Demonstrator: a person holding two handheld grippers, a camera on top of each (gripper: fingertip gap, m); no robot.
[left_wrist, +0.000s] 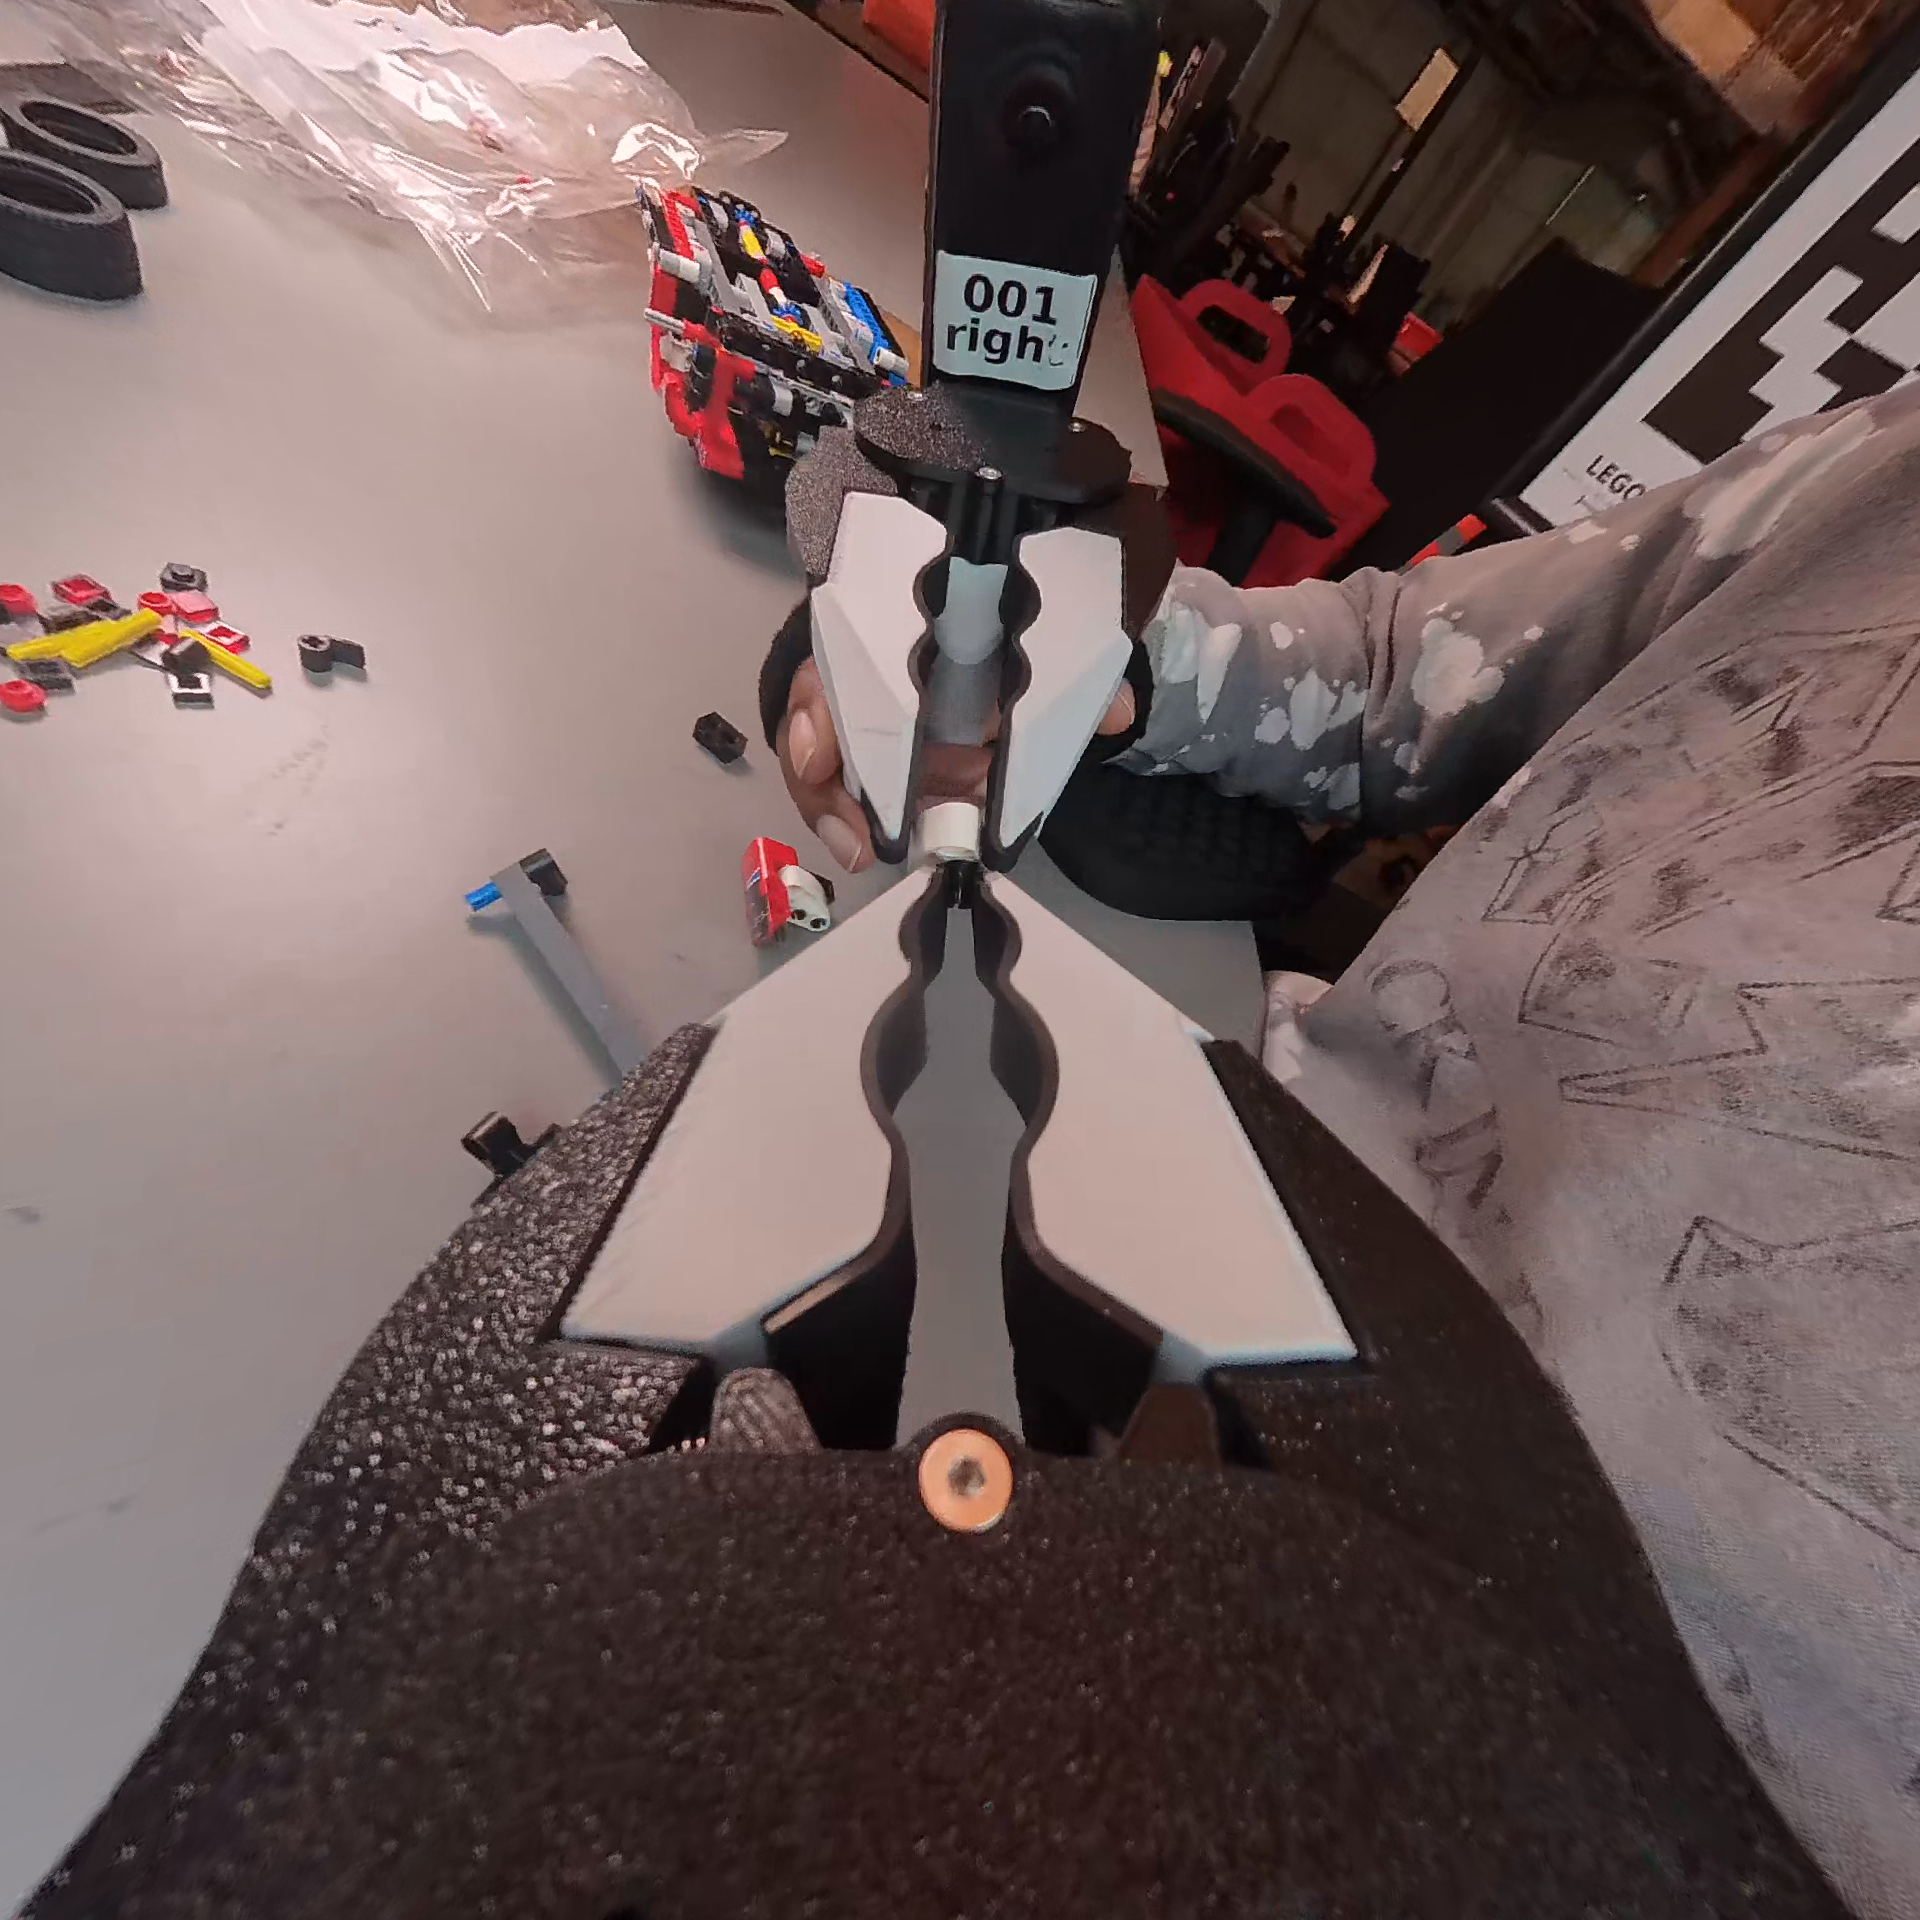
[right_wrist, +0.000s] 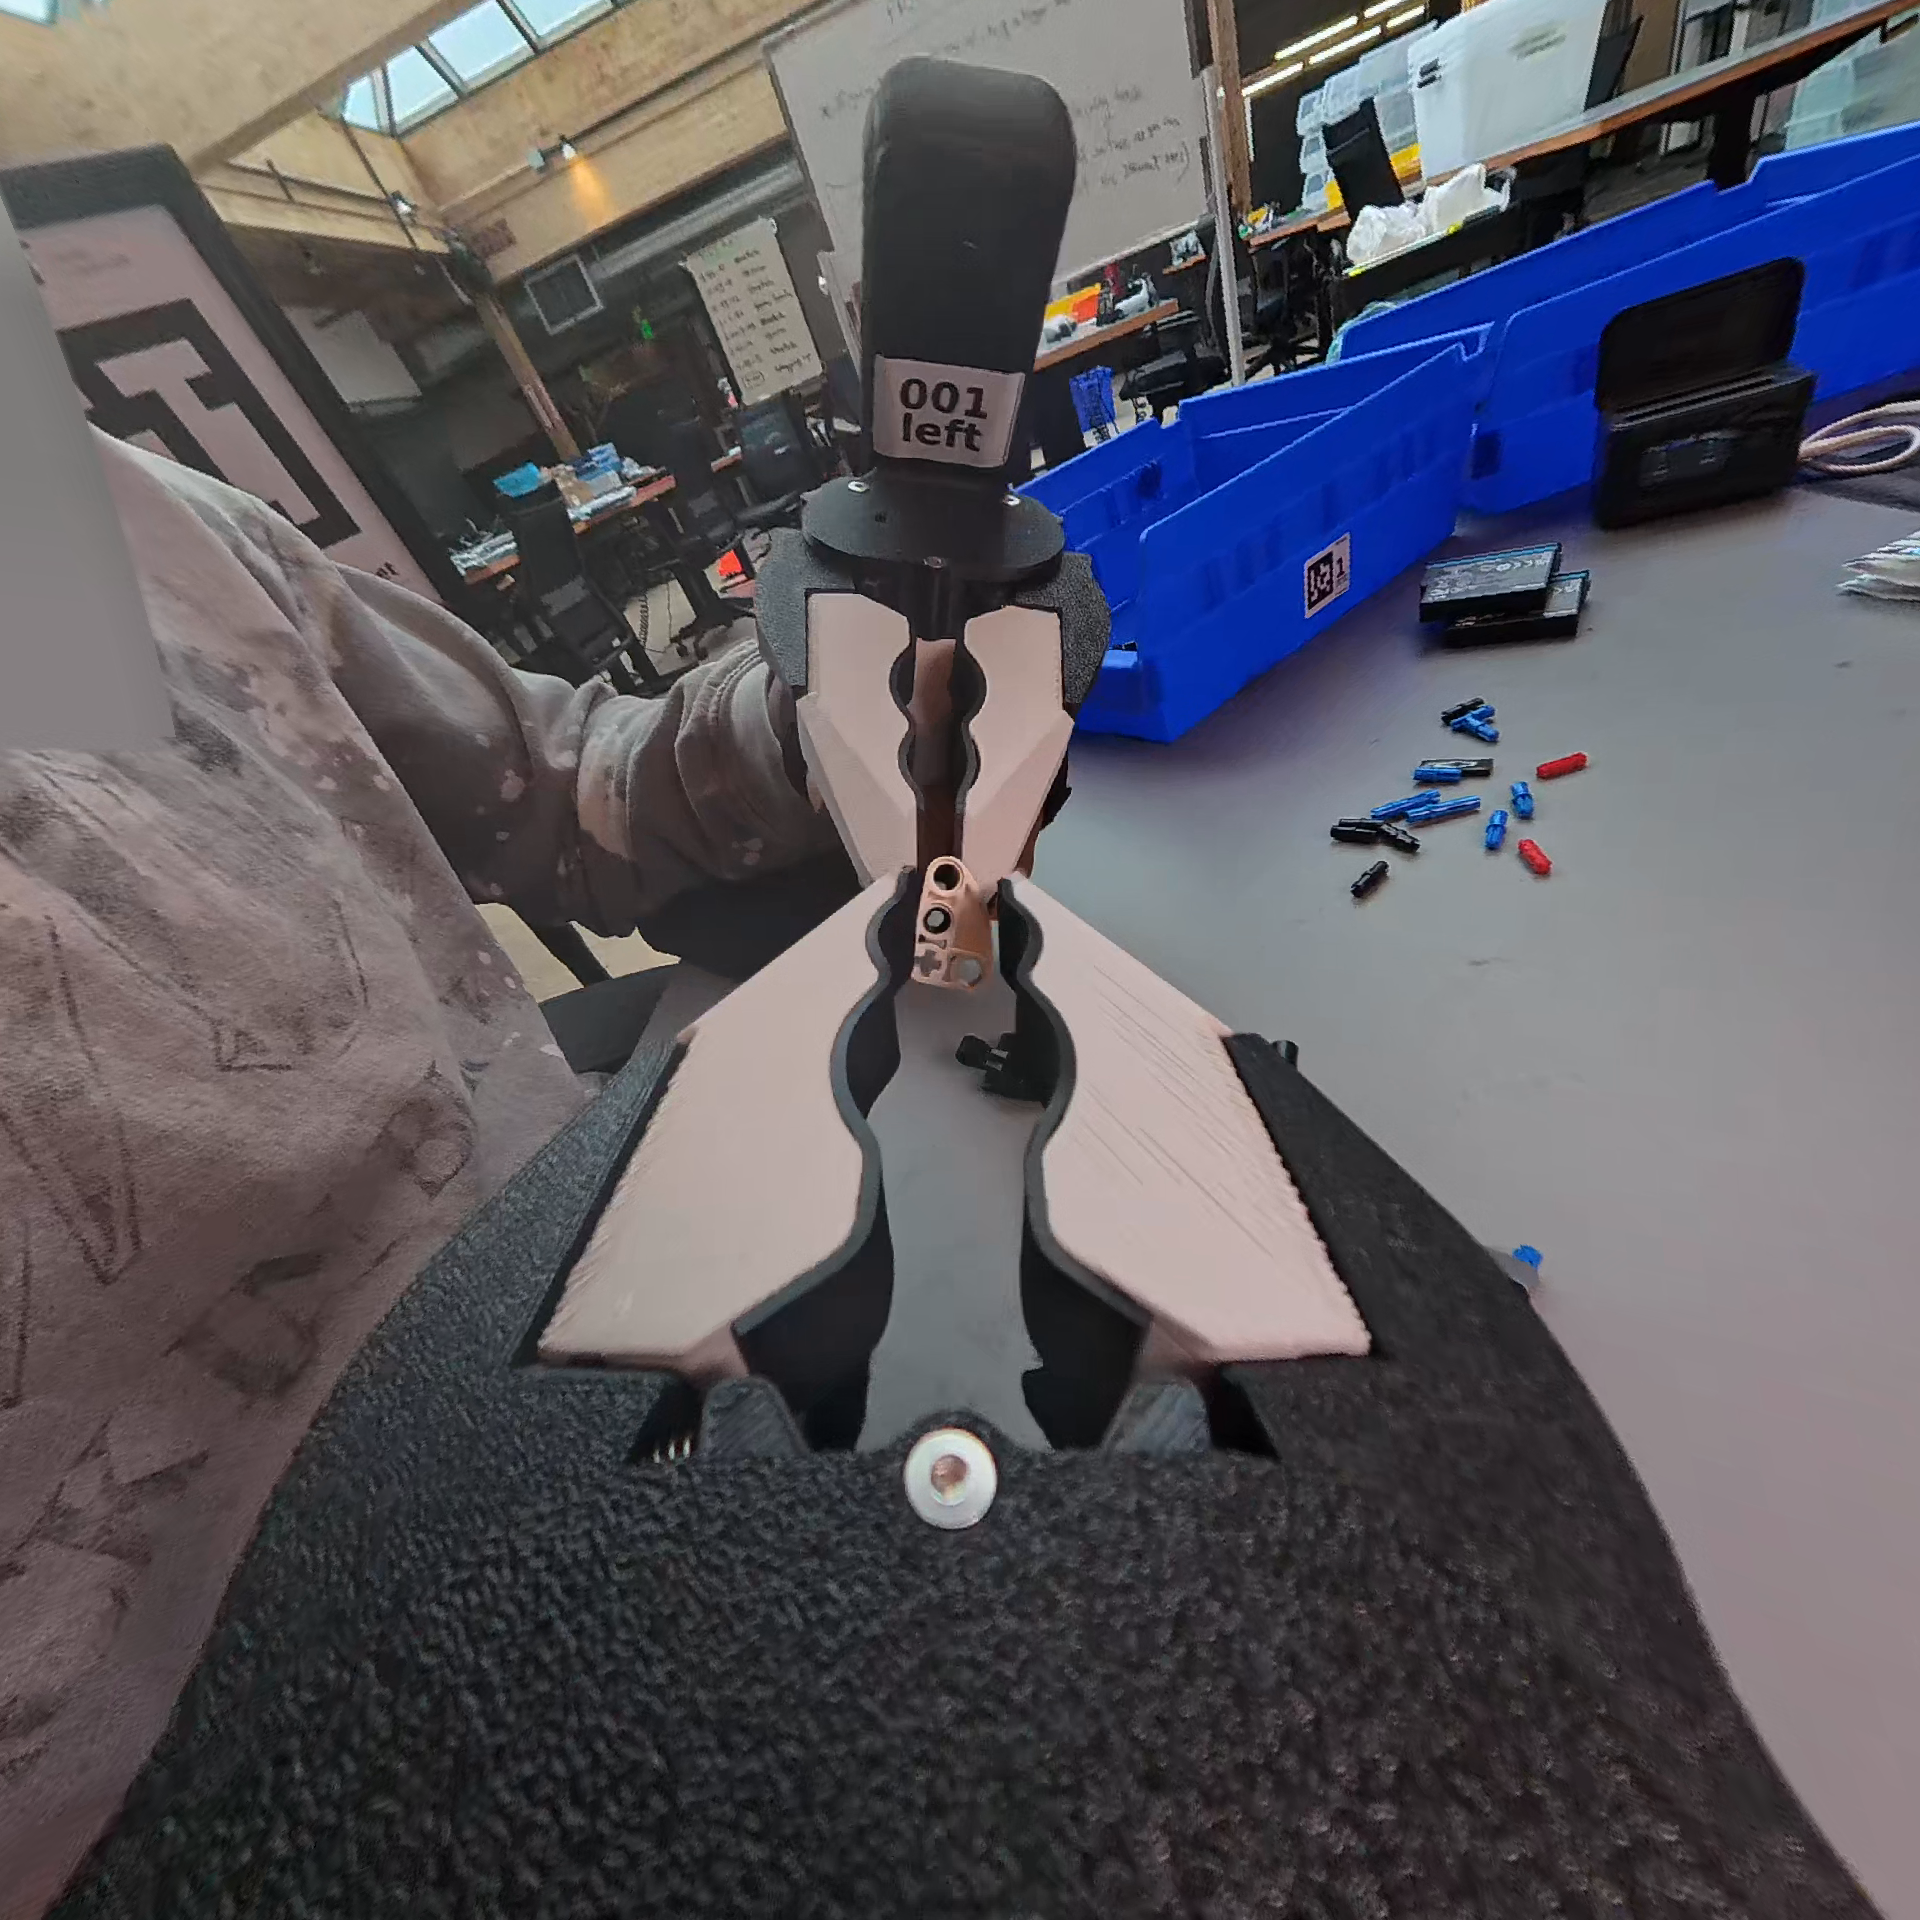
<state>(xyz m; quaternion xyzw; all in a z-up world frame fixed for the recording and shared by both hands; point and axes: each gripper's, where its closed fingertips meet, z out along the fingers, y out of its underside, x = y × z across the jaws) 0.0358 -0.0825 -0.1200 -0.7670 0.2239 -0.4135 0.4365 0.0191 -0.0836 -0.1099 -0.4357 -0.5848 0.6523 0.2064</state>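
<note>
In the left wrist view my left gripper (left_wrist: 956, 896) has its fingertips nearly together on a small black pin (left_wrist: 957, 883). My right gripper (left_wrist: 948, 850) faces it tip to tip, shut on a small white connector piece (left_wrist: 951, 831). In the right wrist view the right gripper (right_wrist: 945, 920) grips that white holed connector (right_wrist: 948, 925) between its tips. The left gripper (right_wrist: 933, 850) meets it from the far side. Both hover just above the grey table (left_wrist: 312, 1039) near its edge. A sleeved arm holds each tool.
A red brick-built model (left_wrist: 764, 332), black tyres (left_wrist: 62, 208), a plastic bag (left_wrist: 416, 114), loose red and yellow pieces (left_wrist: 125, 639), a grey beam (left_wrist: 556, 956) and a red-white piece (left_wrist: 779, 888) lie on the table. Blue bins (right_wrist: 1299, 540) and scattered pins (right_wrist: 1455, 800) lie right. My left and right fingertips are right by each other.
</note>
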